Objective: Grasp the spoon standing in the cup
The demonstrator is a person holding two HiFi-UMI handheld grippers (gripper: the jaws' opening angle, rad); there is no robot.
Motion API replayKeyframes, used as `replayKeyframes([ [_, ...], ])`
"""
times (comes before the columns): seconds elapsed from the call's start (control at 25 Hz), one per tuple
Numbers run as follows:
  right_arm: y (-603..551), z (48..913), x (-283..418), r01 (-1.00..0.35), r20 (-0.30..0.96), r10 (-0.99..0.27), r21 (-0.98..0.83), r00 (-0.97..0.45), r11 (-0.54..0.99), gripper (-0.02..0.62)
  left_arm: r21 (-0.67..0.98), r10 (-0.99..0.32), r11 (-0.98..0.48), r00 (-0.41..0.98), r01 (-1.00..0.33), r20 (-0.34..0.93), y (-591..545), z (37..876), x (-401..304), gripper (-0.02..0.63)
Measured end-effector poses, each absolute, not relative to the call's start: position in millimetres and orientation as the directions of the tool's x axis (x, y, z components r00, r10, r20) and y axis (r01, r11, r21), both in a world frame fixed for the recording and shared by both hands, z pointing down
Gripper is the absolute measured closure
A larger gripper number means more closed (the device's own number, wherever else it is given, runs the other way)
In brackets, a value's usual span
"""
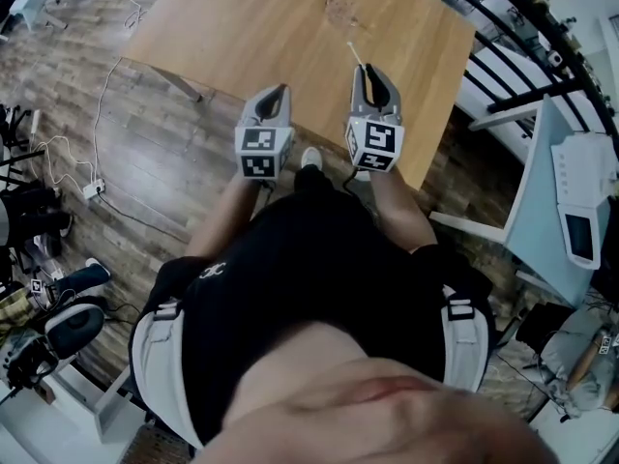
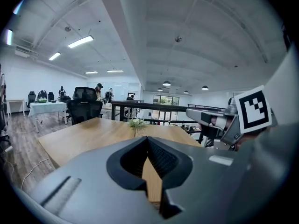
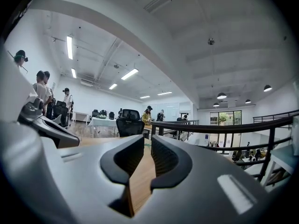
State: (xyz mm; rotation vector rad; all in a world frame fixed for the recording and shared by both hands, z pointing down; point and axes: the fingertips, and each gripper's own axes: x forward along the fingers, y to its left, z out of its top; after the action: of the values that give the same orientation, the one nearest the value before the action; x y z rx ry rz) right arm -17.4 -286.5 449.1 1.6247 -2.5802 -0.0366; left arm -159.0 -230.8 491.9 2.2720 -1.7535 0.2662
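Observation:
I cannot make out a cup with a spoon in any view. A thin pale stick lies on the wooden table just beyond my right gripper; whether it is the spoon I cannot tell. Farther back stands a clear glass vase with a small plant, which the left gripper view shows as a little bunch of flowers. My left gripper hovers at the table's near edge, tips touching, holding nothing. The right gripper has its jaws nearly together, with only a thin slit between them.
A black railing runs past the table's right side. A white desk with a device stands at the right. Cables and a power strip lie on the wood floor at the left. Office chairs and people are far behind the table.

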Motion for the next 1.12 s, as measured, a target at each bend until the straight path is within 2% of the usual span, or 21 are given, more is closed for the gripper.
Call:
replayKeyframes([
  [0.44, -189.9, 453.5, -15.3, -0.874, 0.048, -0.877, 0.067, -0.479, 0.481, 0.551, 0.086, -0.915, -0.288, 0.300, -0.954, 0.268, -170.0, 481.0, -133.6, 0.594],
  [1.12, -179.3, 446.5, -3.5, -0.871, 0.026, -0.873, 0.066, -0.487, 0.487, 0.550, 0.088, -0.926, -0.275, 0.288, -0.958, 0.243, -157.4, 475.8, -123.7, 0.594],
])
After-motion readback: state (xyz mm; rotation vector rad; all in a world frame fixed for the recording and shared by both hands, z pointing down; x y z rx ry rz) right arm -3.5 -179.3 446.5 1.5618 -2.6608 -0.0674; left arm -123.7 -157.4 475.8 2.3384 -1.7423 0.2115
